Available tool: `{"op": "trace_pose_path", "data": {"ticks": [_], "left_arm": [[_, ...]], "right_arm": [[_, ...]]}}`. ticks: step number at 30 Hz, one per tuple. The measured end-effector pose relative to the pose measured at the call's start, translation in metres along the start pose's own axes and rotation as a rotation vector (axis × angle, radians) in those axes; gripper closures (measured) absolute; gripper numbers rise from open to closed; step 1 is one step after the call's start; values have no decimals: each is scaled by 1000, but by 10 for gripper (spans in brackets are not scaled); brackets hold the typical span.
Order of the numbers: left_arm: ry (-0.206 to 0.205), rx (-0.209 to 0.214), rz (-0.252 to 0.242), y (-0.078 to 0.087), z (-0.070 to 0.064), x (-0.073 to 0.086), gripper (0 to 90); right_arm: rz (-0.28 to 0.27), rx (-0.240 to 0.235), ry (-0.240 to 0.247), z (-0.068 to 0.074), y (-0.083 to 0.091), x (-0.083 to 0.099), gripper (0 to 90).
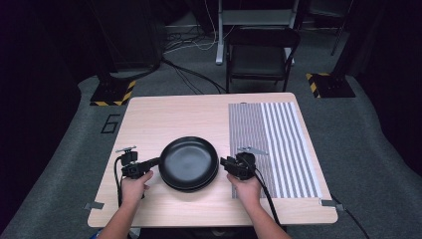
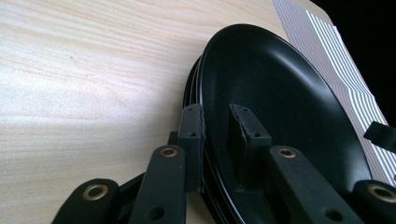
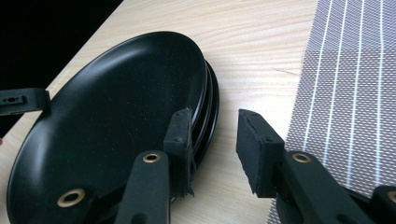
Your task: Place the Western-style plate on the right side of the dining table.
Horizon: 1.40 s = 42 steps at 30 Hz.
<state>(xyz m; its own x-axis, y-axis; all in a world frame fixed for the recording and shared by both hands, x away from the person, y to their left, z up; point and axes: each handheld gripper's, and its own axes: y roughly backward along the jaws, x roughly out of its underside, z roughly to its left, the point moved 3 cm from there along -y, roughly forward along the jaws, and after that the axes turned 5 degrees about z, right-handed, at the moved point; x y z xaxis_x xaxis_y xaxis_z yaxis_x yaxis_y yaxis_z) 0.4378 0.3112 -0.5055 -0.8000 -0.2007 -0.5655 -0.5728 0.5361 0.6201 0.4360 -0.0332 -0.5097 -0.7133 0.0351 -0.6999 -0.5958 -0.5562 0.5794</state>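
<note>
A stack of black plates (image 1: 189, 163) lies near the middle of the wooden table (image 1: 174, 114). My left gripper (image 1: 158, 162) is at the stack's left rim. In the left gripper view its jaws (image 2: 217, 126) straddle the rim of the top plate (image 2: 280, 84), one pad inside the plate and one outside, shut on it. My right gripper (image 1: 222, 162) is at the right rim. It stands open (image 3: 212, 135), one jaw over the plate's edge (image 3: 116, 102) and the other above the bare wood.
A striped grey-and-white mat (image 1: 273, 144) covers the right part of the table, just right of the plates. Behind the table stands a black folding chair (image 1: 261, 55), with cables on the floor. Black-and-yellow stand bases sit at both far corners.
</note>
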Motion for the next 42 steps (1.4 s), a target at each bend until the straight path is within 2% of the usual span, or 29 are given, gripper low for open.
{"op": "trace_pose_path", "data": {"ticks": [2, 5, 7, 8, 9, 10, 14, 16, 20, 21, 22, 23, 25, 27, 28, 29, 32, 34, 36, 37, 38, 39, 40, 41, 42], "left_arm": [[-1, -3, 0, 0, 0, 1, 768], [-32, -15, -9, -1, 0, 7, 777], [-29, -9, -17, -1, 1, 8, 778], [-23, 13, -31, -1, 4, 9, 778], [-23, 13, -31, -1, 4, 9, 778], [3, 32, -38, -1, 5, 10, 778], [-6, 32, -49, -1, 6, 11, 789], [-18, 25, -52, -2, 6, 11, 804], [-13, 26, -54, -2, 6, 11, 817], [-19, 23, -53, -2, 6, 11, 817], [-25, 18, -53, -2, 6, 11, 817], [-24, 11, -51, -2, 5, 11, 818], [-26, 7, -54, -2, 5, 11, 820], [-28, 5, -54, -2, 4, 11, 821], [-29, 3, -56, -2, 4, 11, 821], [-31, -2, -56, -2, 4, 11, 825], [-31, -13, -57, -3, 2, 11, 827], [-27, -13, -57, -3, 2, 11, 828], [-29, -3, -58, -3, 2, 10, 830], [-26, 10, -46, -5, -1, 11, 835], [-41, -2, -35, -6, -4, 11, 836], [-64, -30, -30, -7, -9, 12, 836], [-82, -53, -35, -8, -13, 13, 835], [-82, -53, -35, -8, -13, 13, 834], [-77, -44, -33, -8, -12, 13, 835]], "right_arm": [[6, -4, -9, 1, -3, 0, 648], [10, -6, -10, 2, -7, 2, 644], [13, -8, -15, 3, -8, 3, 644], [9, -4, -13, 4, -9, 3, 645], [9, -2, -13, 4, -10, 3, 646], [9, -2, -13, 4, -10, 3, 646], [6, -24, -46, 5, -13, 3, 664], [21, -42, -71, 6, -15, 3, 703], [22, -41, -50, 10, -17, 5, 760], [13, -26, -28, 15, -17, 5, 786], [13, -26, -28, 15, -17, 5, 786], [10, 16, 21, 18, -18, 5, 787], [14, 33, 31, 19, -18, 4, 790], [23, 18, -23, 18, -19, 2, 795], [23, 18, -23, 18, -19, 2, 795], [27, -2, -56, 15, -20, 0, 803], [34, -3, -78, 14, -20, -1, 812], [29, 1, -71, 14, -19, -2, 837], [1, 6, -59, 15, -15, -4, 900], [-1, -103, -65, 19, -14, -6, 900], [26, -107, -63, 27, -16, -7, 900], [49, -80, -5, 37, -19, -7, 900], [39, -40, 84, 48, -19, -7, 900], [10, -5, 154, 57, -17, -7, 898], [-6, 5, 198, 63, -15, -8, 889]]}}
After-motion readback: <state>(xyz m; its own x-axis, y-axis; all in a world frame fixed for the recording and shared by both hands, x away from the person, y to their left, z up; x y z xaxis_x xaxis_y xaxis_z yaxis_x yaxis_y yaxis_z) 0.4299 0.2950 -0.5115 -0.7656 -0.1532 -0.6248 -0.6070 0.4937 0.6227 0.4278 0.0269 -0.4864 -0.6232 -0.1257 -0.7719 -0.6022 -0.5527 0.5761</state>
